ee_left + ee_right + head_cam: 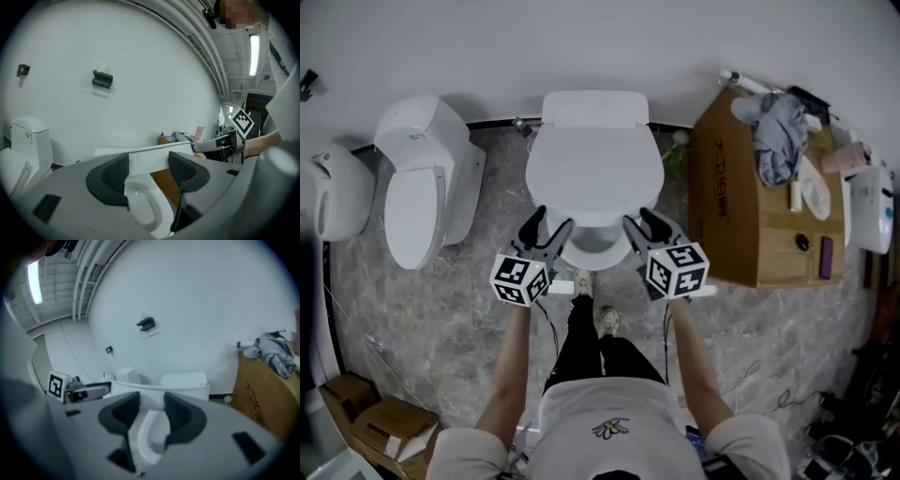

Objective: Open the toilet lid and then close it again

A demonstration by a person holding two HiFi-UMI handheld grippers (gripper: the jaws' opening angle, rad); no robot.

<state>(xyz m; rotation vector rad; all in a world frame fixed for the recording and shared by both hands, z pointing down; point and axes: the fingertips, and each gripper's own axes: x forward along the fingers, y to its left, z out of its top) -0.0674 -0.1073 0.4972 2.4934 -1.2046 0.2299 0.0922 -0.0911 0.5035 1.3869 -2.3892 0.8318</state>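
The lid (pixel 592 159) of the middle toilet is half raised, and the bowl (pixel 598 247) shows under its front edge, so I judge the opening step is under way. The left gripper (pixel 546 225) and the right gripper (pixel 643 223) are at the front corners of the lid. The jaws of each stand a little apart. The edge of the lid lies across each gap and seems lifted from below, not pinched.

The next move should swing the lid up toward the tank (pixel 594 108). There is open room above, but a cardboard box (pixel 741 216) stands near at right and a second toilet (pixel 417 187) at left.
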